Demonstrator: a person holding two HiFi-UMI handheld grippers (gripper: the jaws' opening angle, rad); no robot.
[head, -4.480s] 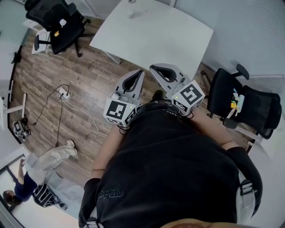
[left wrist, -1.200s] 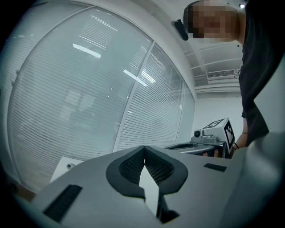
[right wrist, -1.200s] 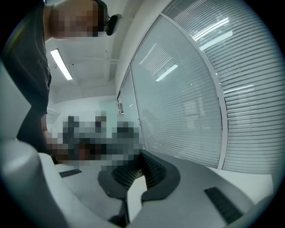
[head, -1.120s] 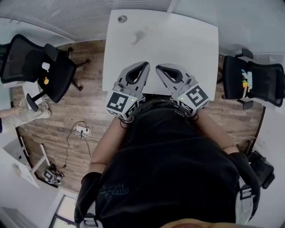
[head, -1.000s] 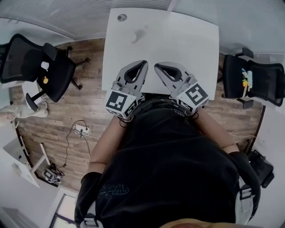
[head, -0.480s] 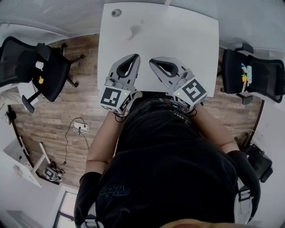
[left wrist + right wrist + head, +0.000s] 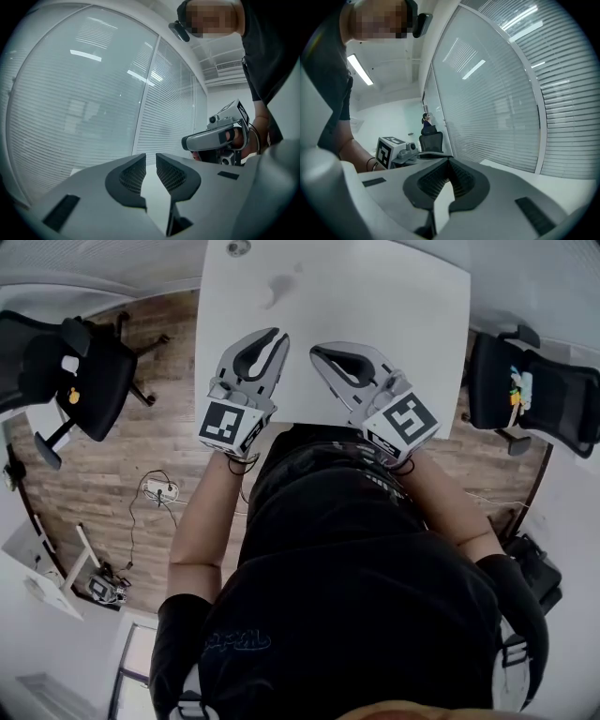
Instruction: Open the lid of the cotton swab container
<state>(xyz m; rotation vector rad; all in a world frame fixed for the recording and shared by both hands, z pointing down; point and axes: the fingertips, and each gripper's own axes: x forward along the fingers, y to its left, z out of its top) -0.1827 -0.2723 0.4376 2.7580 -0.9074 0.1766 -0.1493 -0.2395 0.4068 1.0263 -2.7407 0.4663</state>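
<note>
Head view, nearest first: a person's black shirt (image 7: 356,596) fills the foreground, and both forearms reach to the near edge of the white rectangular tabletop (image 7: 394,296). Over that edge the grey left gripper (image 7: 277,334) has just been opening its jaws to a narrow slit, with nothing between them. The grey right gripper (image 7: 317,351) has its jaws pressed together, empty. Well apart from both, at the tabletop's far left corner, sits what is probably the small round grey cotton swab container (image 7: 238,247), too small to show its lid. It is likely light, smooth plastic that slides easily. One gripper should pinch the body low while the other lifts the lid's rim.
</note>
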